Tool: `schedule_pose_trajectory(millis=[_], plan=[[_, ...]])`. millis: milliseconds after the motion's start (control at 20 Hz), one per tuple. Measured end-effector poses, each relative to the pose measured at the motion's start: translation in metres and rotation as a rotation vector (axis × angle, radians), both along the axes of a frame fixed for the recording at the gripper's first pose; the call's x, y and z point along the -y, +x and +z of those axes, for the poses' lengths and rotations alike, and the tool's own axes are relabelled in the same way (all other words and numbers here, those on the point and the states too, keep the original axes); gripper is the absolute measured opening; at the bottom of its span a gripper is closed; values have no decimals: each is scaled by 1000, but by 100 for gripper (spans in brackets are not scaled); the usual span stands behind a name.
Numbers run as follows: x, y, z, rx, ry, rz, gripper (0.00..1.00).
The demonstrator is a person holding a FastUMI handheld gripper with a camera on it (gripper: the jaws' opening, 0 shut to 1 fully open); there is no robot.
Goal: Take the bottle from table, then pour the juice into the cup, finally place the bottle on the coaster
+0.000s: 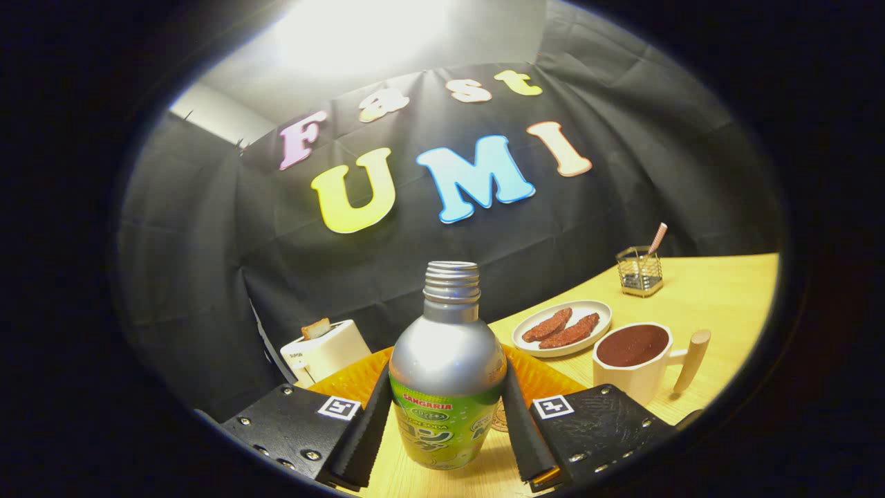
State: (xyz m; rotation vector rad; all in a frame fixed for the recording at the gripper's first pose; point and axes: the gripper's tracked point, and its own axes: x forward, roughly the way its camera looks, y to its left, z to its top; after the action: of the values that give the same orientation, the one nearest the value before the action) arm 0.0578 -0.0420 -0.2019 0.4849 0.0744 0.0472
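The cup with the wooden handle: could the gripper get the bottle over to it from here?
Probably yes. The gripper is shut on the bottle, and the cup sits just beyond it with nothing between.

A pale yellow wooden bench [719, 290] is seen, and on it are set a white oval plate [562, 327] with two brown pieces, a cream mug with a wooden handle [646, 361] — filled with dark liquid — a small wire holder [639, 272], a cream toaster [325, 349] and an orange ribbed mat [359, 380].

The silver-and-green metal bottle [446, 373] is pressed between both fingers of the tool [446, 422].
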Motion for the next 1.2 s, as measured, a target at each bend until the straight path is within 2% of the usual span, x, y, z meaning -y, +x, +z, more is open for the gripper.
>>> schedule_pose_trajectory(millis=[200,350,750,1200], plan=[[9,4,-3,-24,125,9,76],[11,9,-2,-13,266,37,76],[34,11,-6,39,638,2,75],[27,18,-5,47,791,17,75]])
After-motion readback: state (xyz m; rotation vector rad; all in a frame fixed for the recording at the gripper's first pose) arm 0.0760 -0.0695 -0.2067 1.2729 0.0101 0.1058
